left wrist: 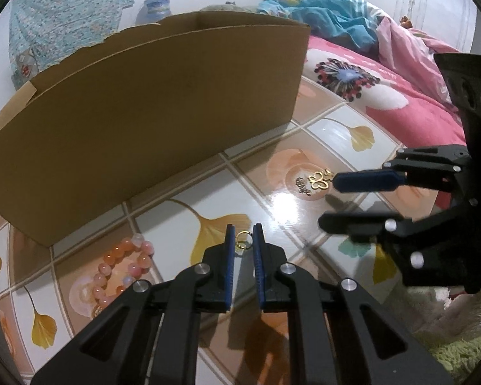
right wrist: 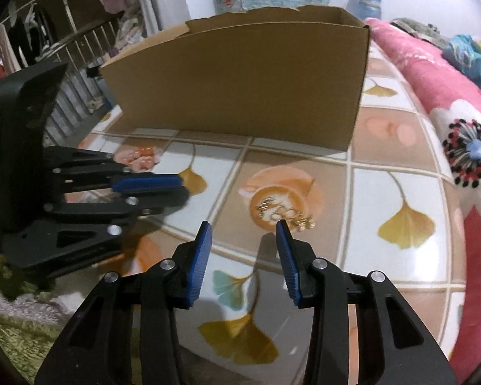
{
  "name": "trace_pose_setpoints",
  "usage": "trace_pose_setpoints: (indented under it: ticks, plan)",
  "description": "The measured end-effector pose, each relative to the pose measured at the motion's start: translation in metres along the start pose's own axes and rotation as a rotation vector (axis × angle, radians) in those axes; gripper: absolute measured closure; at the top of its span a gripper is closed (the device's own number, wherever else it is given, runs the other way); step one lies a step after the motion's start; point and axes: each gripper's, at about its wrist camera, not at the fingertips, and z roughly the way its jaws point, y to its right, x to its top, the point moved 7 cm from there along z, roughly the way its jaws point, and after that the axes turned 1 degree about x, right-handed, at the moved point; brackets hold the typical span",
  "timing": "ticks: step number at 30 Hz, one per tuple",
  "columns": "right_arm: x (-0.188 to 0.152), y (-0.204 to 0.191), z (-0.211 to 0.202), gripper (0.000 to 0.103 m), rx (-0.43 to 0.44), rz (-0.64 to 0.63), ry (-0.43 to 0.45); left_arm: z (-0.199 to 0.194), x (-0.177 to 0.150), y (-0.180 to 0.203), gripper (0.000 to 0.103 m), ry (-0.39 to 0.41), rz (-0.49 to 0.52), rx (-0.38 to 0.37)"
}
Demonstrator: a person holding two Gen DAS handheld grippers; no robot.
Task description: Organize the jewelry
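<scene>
Leaf-patterned tabletop: left claw narrowly parted around gold ring; right claw spread.

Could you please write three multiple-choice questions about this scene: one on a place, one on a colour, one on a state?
1. Where does the small gold ring lie?
A. between the left claw's fingertips
B. inside the cardboard box
C. on the bed

2. What colour is the bead bracelet?
A. blue
B. green
C. orange-pink

3. How is the right claw?
A. shut on a bracelet
B. open, holding nothing
C. shut and empty

Answers: 1 A, the ring shows in the gap; 2 C, its beads are peach; 3 B, its fingers stand apart.
</scene>
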Motion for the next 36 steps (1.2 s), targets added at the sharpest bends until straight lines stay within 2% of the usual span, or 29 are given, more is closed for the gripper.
trace_pose_setpoints:
  ticks: [10, 16, 22, 26, 31, 36]
  plan:
    - [0.002, 0.009, 0.009, 0.071, -0.047, -0.037, -0.047, 0.001, -0.002, -0.004, 0.092, 0.002, -0.016, -0.016]
    - [0.007, 0.012, 0.014, 0.074, -0.075, -0.055, -0.034, 0.002, -0.001, -0.004, 0.092, 0.001, -0.016, -0.02]
    - [0.012, 0.013, 0.019, 0.081, -0.109, -0.098, -0.035, 0.002, -0.001, -0.004, 0.092, -0.003, -0.02, -0.021]
    - [0.014, 0.012, 0.021, 0.091, -0.109, -0.111, -0.038, 0.002, -0.001, -0.004, 0.092, -0.004, -0.021, -0.021]
    - [0.015, 0.013, 0.022, 0.092, -0.103, -0.105, -0.04, 0.002, -0.001, -0.004, 0.092, -0.004, -0.022, -0.022]
    - [0.014, 0.012, 0.02, 0.101, -0.093, -0.097, -0.041, 0.003, -0.001, -0.005, 0.092, -0.004, -0.021, -0.022]
